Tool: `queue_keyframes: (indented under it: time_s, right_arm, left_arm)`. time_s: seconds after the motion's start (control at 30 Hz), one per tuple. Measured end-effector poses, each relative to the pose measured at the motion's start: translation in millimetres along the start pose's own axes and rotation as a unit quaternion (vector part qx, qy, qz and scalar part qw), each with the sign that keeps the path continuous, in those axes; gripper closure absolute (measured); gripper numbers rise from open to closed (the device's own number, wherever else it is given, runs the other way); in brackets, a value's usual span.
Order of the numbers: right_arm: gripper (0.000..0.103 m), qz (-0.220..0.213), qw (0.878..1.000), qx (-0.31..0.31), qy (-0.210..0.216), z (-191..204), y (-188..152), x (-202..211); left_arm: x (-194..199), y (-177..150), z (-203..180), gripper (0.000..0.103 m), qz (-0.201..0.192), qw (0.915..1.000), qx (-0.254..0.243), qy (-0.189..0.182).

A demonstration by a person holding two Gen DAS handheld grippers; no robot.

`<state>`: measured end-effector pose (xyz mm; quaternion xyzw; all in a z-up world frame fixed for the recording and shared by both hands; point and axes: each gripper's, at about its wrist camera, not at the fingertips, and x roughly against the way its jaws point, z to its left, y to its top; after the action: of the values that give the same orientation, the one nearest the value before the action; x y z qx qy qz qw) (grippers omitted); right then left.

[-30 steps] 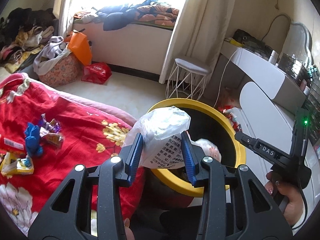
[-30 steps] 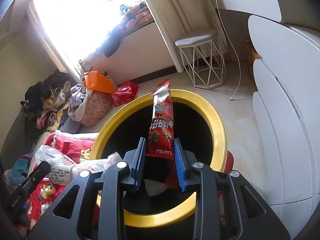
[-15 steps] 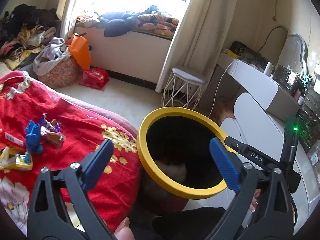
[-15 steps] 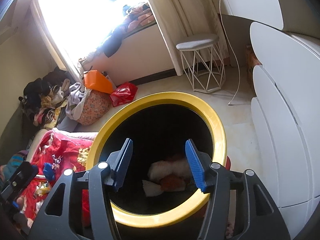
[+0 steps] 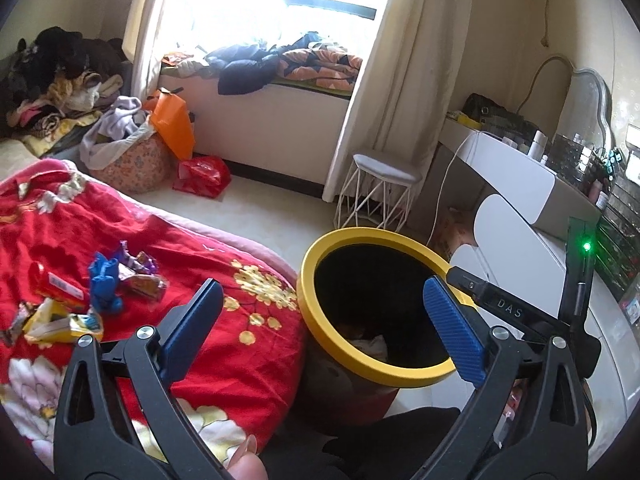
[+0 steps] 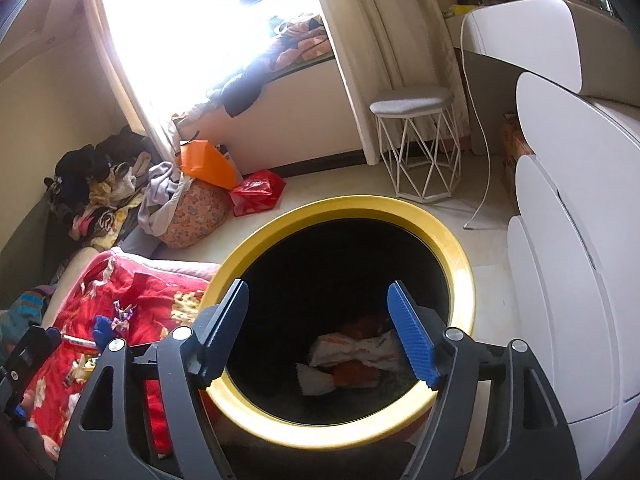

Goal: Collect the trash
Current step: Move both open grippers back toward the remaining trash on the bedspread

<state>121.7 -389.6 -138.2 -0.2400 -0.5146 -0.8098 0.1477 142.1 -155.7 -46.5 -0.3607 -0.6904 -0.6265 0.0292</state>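
Note:
A yellow-rimmed bin stands on the floor beside the bed. Crumpled white and red wrappers lie at its bottom. My left gripper is open and empty, held above the bed edge and the bin. My right gripper is open and empty over the bin's mouth; it also shows in the left wrist view. Several wrappers lie on the red blanket, among them a blue piece and a yellow packet. They also show in the right wrist view.
A white wire stool stands behind the bin by the curtain. White cabinets flank the bin on the right. A laundry bag, an orange bag and a red bag sit on the floor by the window.
Both grippers opened and let go: the white plastic bag and the red snack wrapper dropped into the bin. Both grippers then drew back and up a little.

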Motion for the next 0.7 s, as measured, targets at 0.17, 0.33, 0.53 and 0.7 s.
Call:
queue_keyframes:
  time_s: [0.17, 0.33, 0.53, 0.7]
  right_arm:
    - [0.029, -0.007, 1.000, 0.012, 0.005, 12, -1, 5]
    - [0.029, -0.013, 1.000, 0.023, 0.011, 23, -2, 10]
    - [0.028, -0.018, 0.999, 0.041, 0.022, 40, -4, 17]
    - [0.027, -0.020, 0.998, 0.058, 0.032, 54, -5, 21]
  left_arm:
    - [12, 2, 8, 0.011, -0.012, 0.9999, 0.003, 0.009]
    - [24, 3, 20, 0.011, -0.023, 0.9995, 0.013, 0.018]
    - [37, 6, 33, 0.011, -0.040, 0.9984, 0.027, 0.030]
    - [49, 10, 46, 0.011, -0.052, 0.9971, 0.038, 0.040]
